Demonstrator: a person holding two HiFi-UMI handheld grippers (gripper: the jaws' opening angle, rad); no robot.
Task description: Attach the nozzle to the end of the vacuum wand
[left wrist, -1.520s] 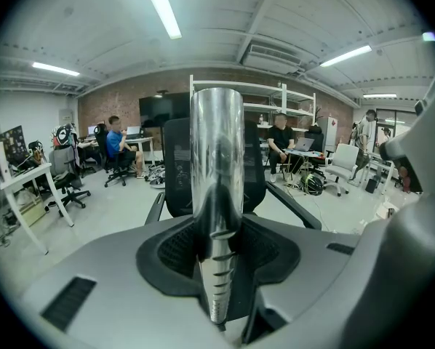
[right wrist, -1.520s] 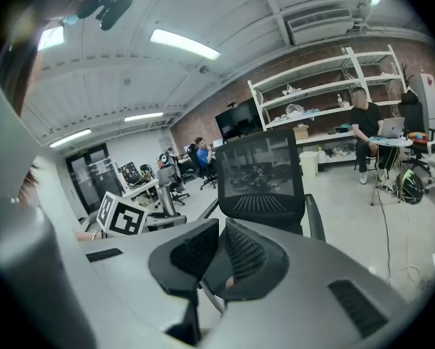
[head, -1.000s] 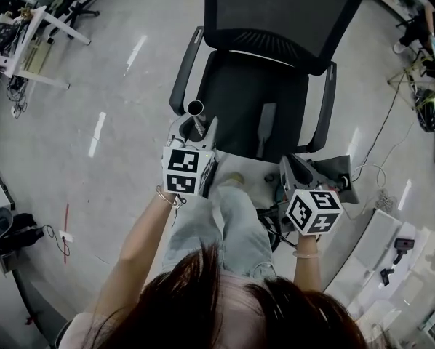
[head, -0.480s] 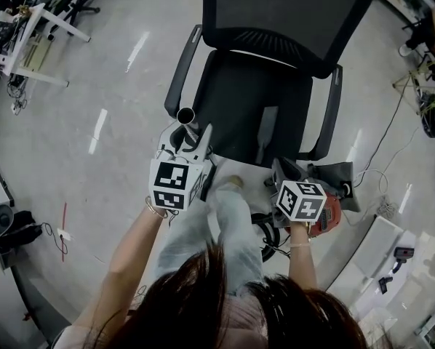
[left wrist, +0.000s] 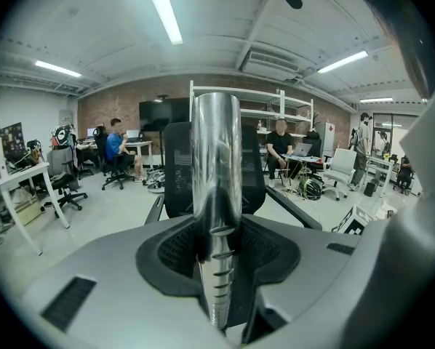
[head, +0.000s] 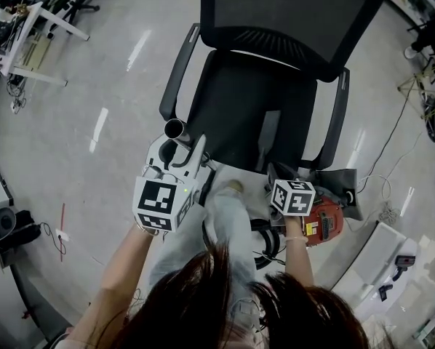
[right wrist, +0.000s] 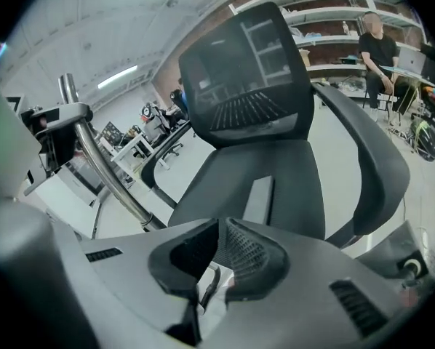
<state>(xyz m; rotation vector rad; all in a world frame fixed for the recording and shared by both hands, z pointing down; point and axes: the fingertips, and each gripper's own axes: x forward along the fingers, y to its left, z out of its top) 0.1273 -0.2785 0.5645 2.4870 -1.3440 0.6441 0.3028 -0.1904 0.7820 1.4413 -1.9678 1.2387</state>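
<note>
the chair (head: 232,111) fills the middle of the head view, seat toward the person. over the last second the right gripper (head: 276,174) has dropped low beside the seat's front right corner, and the red vacuum body (head: 324,222) on the floor now shows next to it. its jaws are clenched with nothing between them, so it has not picked anything up. to take the nozzle it would have to open first.

the left gripper (head: 180,155) has kept still – it grasps the wand (left wrist: 216,158), a bright chrome tube running up between the jaws. its open round end stands clear above the gripper, near the chair's left armrest and ready to receive a part.

the nozzle (head: 268,133), as i take it, is the flat, narrow grey strip lying lengthwise on the middle of the seat. it is untouched and well apart from the wand's end. the right gripper view shows it just ahead of the jaws – so the attaching has not begun.
</note>
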